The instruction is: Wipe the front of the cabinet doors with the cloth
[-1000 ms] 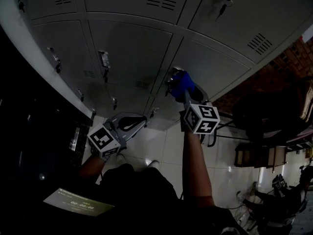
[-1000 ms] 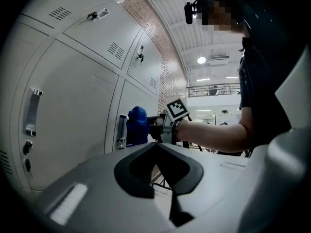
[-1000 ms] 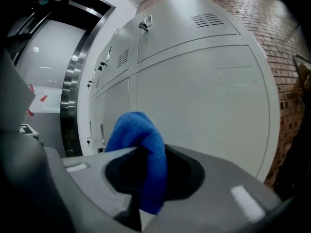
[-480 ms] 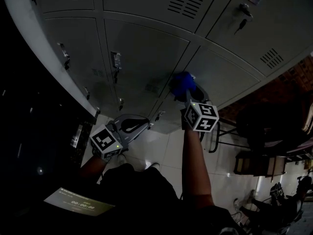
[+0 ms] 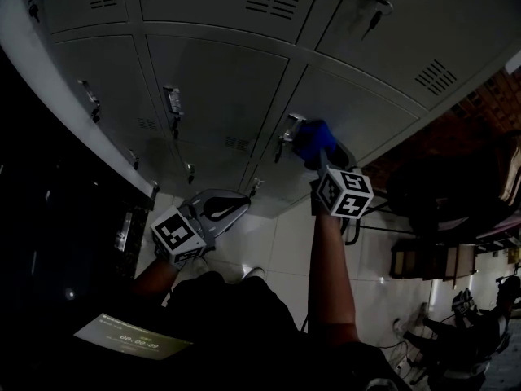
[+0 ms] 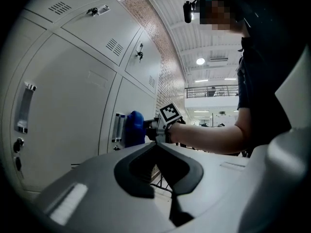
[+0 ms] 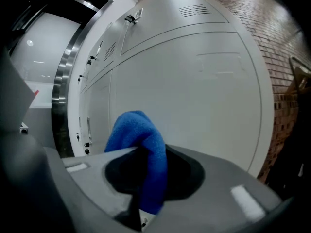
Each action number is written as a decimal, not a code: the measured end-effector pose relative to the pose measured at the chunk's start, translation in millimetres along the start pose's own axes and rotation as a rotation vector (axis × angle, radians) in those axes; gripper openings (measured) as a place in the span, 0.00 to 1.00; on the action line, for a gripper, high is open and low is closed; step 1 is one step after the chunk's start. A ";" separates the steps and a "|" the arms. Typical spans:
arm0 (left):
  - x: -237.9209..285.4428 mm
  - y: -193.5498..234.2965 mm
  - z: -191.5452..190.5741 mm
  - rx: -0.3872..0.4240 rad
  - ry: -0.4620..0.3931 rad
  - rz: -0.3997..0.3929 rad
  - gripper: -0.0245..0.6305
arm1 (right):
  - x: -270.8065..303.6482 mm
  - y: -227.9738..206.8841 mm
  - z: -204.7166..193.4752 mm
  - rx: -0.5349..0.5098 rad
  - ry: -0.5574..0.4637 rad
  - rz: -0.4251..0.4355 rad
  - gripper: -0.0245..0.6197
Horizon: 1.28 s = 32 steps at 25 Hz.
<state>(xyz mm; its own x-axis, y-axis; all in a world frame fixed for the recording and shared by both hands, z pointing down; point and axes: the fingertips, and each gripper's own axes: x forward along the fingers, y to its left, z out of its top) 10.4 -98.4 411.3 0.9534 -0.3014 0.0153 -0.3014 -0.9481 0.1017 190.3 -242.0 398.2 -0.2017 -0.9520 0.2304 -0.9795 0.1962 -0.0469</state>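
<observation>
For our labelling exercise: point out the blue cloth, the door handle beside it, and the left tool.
blue cloth (image 7: 138, 132): right gripper view, upper fold.
door handle (image 6: 116, 127): left gripper view, mid-bar.
left tool (image 6: 156, 143): left gripper view, closed tips.

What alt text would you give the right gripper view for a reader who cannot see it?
The right tongs are shut on a blue cloth, raised in front of a pale grey cabinet door that fills most of the view. More doors recede at the left, and a brick wall edges the right.
</observation>
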 end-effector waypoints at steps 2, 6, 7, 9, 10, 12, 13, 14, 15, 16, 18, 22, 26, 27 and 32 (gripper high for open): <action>6.2 -5.0 -0.4 0.000 0.001 -0.012 0.04 | -8.3 -18.1 -1.5 0.008 -0.001 -0.027 0.15; 14.9 -11.9 -1.0 0.001 0.004 -0.028 0.04 | -25.3 -54.5 -5.6 0.022 0.004 -0.085 0.15; 16.3 -13.0 -1.3 0.001 0.005 -0.029 0.04 | -29.5 -63.4 -6.9 0.024 0.005 -0.101 0.15; 18.8 -15.3 -1.7 0.001 0.007 -0.031 0.04 | -37.8 -81.1 -8.8 0.030 0.008 -0.132 0.15; 20.0 -16.8 -1.7 0.001 0.008 -0.032 0.04 | -41.8 -89.8 -9.4 0.032 0.008 -0.146 0.15; 22.3 -19.7 -1.9 0.003 0.011 -0.035 0.04 | -49.1 -105.6 -10.0 0.033 0.007 -0.174 0.15; 23.2 -21.0 -2.0 0.003 0.012 -0.036 0.04 | -52.5 -112.4 -10.3 0.033 0.006 -0.187 0.15; 23.8 -22.4 -2.1 0.004 0.013 -0.036 0.04 | -55.9 -118.6 -10.7 0.035 0.005 -0.200 0.15; 24.4 -23.8 -2.3 0.004 0.014 -0.037 0.04 | -59.3 -124.7 -11.2 0.039 0.004 -0.212 0.15; 24.9 -25.2 -2.5 0.004 0.016 -0.038 0.04 | -62.6 -130.6 -11.8 0.043 0.004 -0.224 0.15; 25.9 -28.0 -2.5 0.005 0.017 -0.040 0.04 | -68.4 -141.4 -12.5 0.052 0.003 -0.243 0.15; 26.6 -32.5 -3.6 0.005 0.021 -0.039 0.04 | -76.6 -155.6 -14.5 0.065 0.000 -0.270 0.15; 26.6 -33.8 -6.2 0.001 0.025 -0.032 0.04 | -80.9 -150.0 -14.0 0.061 -0.009 -0.266 0.15; 26.4 -33.8 -7.1 0.000 0.026 -0.030 0.04 | -81.5 -144.9 -14.4 0.059 -0.013 -0.258 0.15; 22.9 -32.2 -12.1 -0.008 0.030 -0.015 0.04 | -70.0 -96.2 -28.7 0.038 -0.003 -0.165 0.15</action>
<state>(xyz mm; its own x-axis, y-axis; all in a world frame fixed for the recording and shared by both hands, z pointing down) 42.1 -73.5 420.4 0.9579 -0.2838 0.0436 -0.2869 -0.9516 0.1100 298.6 -187.4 414.5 -0.0376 -0.9713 0.2349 -0.9986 0.0277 -0.0453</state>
